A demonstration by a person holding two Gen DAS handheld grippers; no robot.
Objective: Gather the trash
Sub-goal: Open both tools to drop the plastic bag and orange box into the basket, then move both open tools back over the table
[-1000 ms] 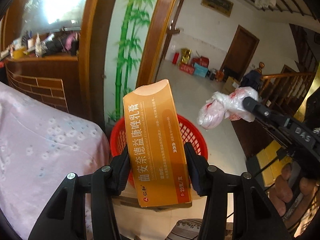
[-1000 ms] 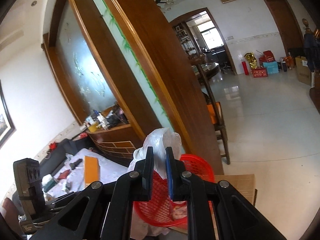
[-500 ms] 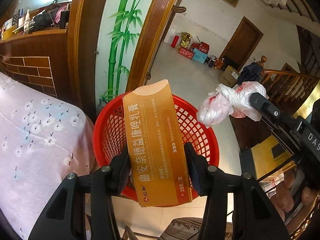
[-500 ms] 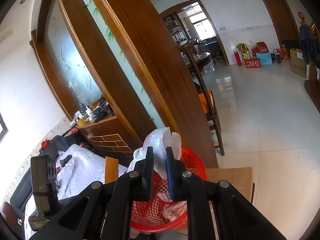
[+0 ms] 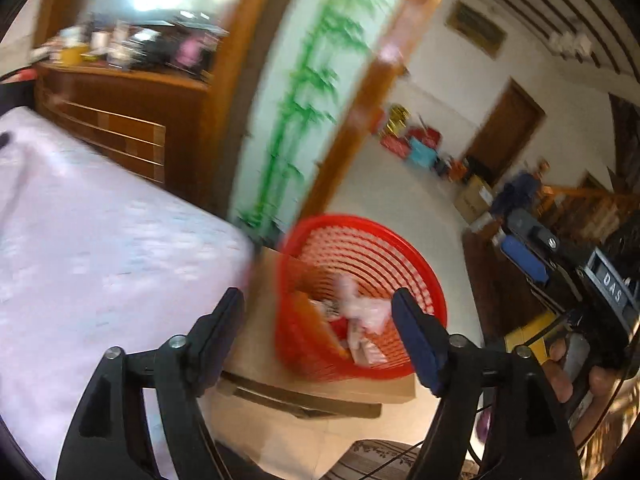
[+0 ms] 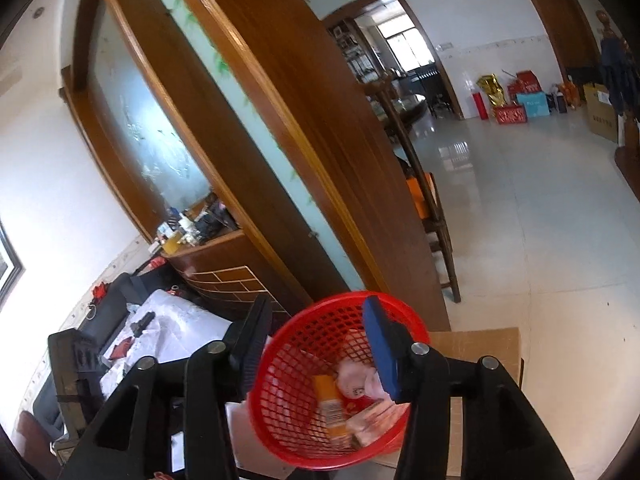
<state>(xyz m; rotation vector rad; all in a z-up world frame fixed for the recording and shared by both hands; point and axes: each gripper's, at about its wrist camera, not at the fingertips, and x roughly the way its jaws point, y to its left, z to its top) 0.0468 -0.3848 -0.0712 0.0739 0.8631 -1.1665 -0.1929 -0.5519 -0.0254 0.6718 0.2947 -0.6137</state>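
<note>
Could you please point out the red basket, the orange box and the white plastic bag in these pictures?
red basket (image 6: pixel 280 364): right wrist view, left mesh wall.
orange box (image 6: pixel 330 404): right wrist view, its face, inside the basket.
white plastic bag (image 6: pixel 354 378): right wrist view, crumpled middle, beside the box.

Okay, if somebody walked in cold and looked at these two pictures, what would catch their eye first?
Most likely the bright red basket, sitting on a flat cardboard box on the floor beside the table with the pale floral cloth. Inside it lie an orange carton and a crumpled plastic bag. Framing it are the left hand-held gripper and right hand-held gripper, both open and empty, their jaws having just been opening.
</note>
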